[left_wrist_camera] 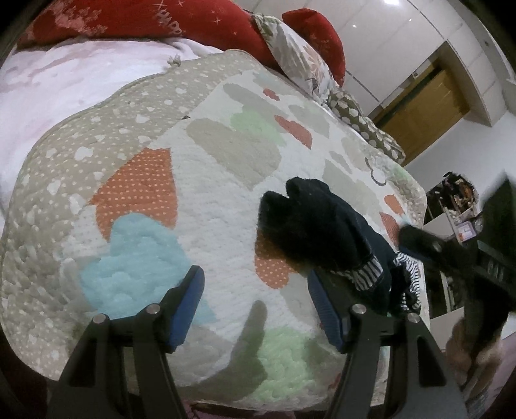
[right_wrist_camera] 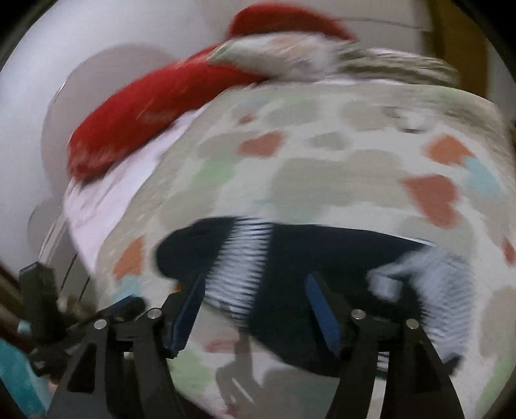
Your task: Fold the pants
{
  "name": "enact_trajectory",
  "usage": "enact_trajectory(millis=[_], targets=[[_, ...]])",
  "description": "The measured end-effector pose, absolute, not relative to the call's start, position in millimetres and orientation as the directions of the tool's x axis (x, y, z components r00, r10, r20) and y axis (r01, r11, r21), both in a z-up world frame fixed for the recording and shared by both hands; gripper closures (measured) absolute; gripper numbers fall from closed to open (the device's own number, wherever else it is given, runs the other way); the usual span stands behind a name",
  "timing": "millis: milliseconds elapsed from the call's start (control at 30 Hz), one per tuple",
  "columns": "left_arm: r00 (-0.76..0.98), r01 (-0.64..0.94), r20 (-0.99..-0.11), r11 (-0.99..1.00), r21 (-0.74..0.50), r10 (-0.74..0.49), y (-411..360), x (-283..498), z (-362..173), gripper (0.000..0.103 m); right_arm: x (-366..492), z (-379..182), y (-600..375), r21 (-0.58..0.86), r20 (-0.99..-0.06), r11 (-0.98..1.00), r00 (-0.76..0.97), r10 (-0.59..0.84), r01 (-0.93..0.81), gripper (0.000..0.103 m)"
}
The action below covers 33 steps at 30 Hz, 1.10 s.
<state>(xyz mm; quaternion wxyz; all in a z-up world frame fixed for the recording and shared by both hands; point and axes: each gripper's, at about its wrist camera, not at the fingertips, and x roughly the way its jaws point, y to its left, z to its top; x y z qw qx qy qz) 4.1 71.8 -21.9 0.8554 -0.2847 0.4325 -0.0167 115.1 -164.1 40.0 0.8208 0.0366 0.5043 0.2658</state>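
The dark pants (right_wrist_camera: 290,258) with striped cuffs are seen bunched on the bed (left_wrist_camera: 225,199), low and right of centre in the left view, so folding is judged barely begun, while both the left tool (left_wrist_camera: 254,309) and right tool (right_wrist_camera: 254,309) are held apart, empty.

**Dark pants on a pastel quilt**

The pants (left_wrist_camera: 325,232) are navy-black with black-and-white striped bands. The quilt (left_wrist_camera: 206,180) is white with beige, orange-dotted, blue and mint patches, its border beige with white spots. The pillows (left_wrist_camera: 135,19) are red.
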Motion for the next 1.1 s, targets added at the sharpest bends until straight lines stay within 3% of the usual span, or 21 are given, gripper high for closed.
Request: enact_trajectory(millis=[100, 200, 333, 500, 567, 667, 867, 900, 967, 1033, 1100], targets=[[0.629, -0.210, -0.716, 0.820, -0.533, -0.304, 78, 1, -25, 0.036, 136, 36, -113, 0.339, -0.852, 0.823, 0.222, 0.474, -0.455, 0.030], [0.641, -0.186, -0.696, 0.814, -0.551, -0.325, 76, 0, -25, 0.026, 156, 26, -67, 0.277, -0.903, 0.827, 0.160, 0.398, -0.490, 0.025], [0.639, -0.149, -0.677, 0.805, -0.574, -0.365, 69, 1, -30, 0.025, 177, -6, -20, 0.142, -0.976, 0.829, 0.061, 0.207, -0.541, 0.021], [0.632, -0.114, -0.662, 0.796, -0.594, -0.403, 60, 7, -34, 0.024, 180, -31, 5, -0.011, -0.997, 0.794, 0.072, 0.042, -0.608, 0.021], [0.635, -0.102, -0.652, 0.792, -0.602, -0.413, 56, 11, -34, 0.023, 175, -35, 3, -0.055, -0.994, 0.781, 0.111, 0.018, -0.622, 0.046], [0.640, -0.071, -0.643, 0.801, -0.595, -0.421, 43, 23, -31, 0.023, 172, -27, -8, -0.018, -0.990, 0.786, 0.123, 0.074, -0.617, 0.060], [0.630, -0.013, -0.659, 0.842, -0.539, -0.412, 5, 53, -26, 0.024, 176, 6, -50, 0.141, -0.966, 0.816, 0.104, 0.239, -0.561, 0.066], [0.625, -0.005, -0.653, 0.835, -0.551, -0.427, 1, 59, -24, 0.036, 176, 11, -58, 0.169, -0.958, 0.820, 0.106, 0.267, -0.547, 0.066], [0.604, 0.010, -0.649, 0.818, -0.575, -0.463, -6, 67, -21, 0.070, 176, 20, -71, 0.222, -0.939, 0.822, 0.112, 0.325, -0.524, 0.066], [0.590, 0.043, -0.635, 0.804, -0.593, -0.499, -16, 74, -13, 0.087, 176, 29, -82, 0.259, -0.919, 0.826, 0.135, 0.370, -0.500, 0.067], [0.600, 0.077, -0.626, 0.815, -0.574, -0.498, -28, 76, -1, 0.090, 176, 38, -100, 0.299, -0.896, 0.832, 0.164, 0.414, -0.468, 0.067]])
